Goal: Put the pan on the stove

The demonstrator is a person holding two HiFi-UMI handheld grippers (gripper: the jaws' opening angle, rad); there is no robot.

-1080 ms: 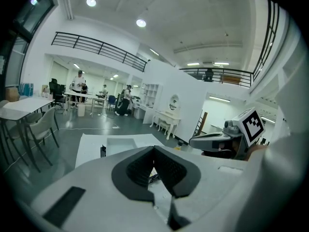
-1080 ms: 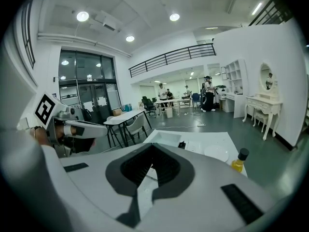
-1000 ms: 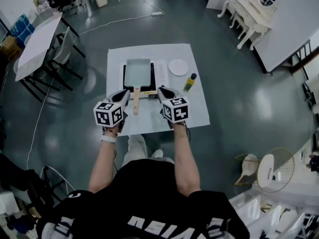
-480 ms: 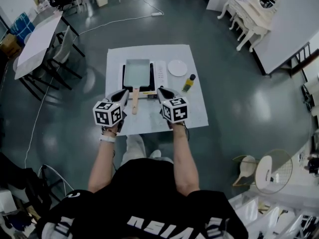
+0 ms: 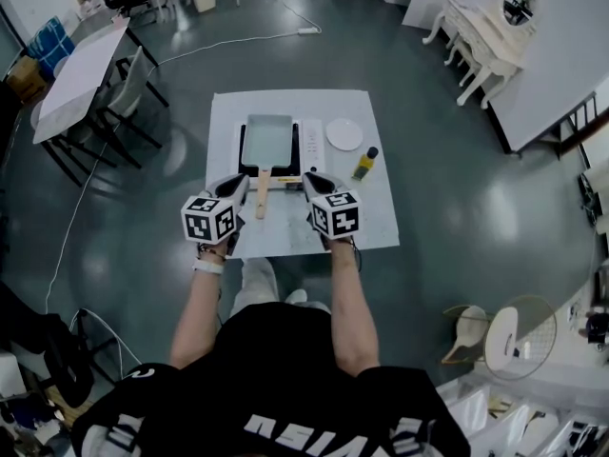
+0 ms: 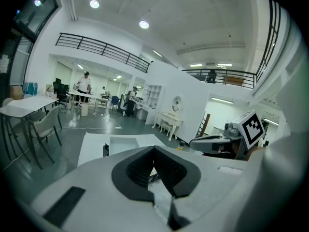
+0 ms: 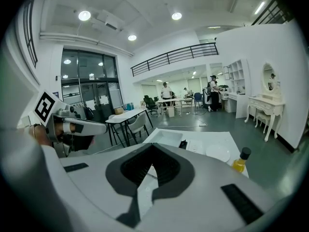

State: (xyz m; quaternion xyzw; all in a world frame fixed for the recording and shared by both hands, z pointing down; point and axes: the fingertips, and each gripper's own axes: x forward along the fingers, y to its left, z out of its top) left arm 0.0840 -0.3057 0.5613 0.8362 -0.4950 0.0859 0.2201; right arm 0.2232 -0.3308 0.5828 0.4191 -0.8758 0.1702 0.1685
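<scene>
A rectangular pale pan (image 5: 267, 139) rests on the black stove (image 5: 240, 152) in the middle of the white table (image 5: 381, 219). Its wooden handle (image 5: 263, 194) points toward me. My left gripper (image 5: 243, 181) hovers just left of the handle, shut and empty. My right gripper (image 5: 309, 177) hovers just right of it, also shut with nothing held. In the left gripper view the shut left gripper (image 6: 154, 148) points at the pan (image 6: 123, 141). The right gripper view shows the right gripper (image 7: 152, 146), the pan (image 7: 166, 138) and the left gripper (image 7: 82, 127).
The stove's white control panel (image 5: 311, 141) lies right of the pan. A white plate (image 5: 343, 133) and a yellow oil bottle (image 5: 364, 163) stand further right. Chairs and a long table (image 5: 76, 74) stand at the left, a white dresser (image 5: 481, 27) at the far right.
Only the head view has shifted slightly. Both grippers and the pan keep their places.
</scene>
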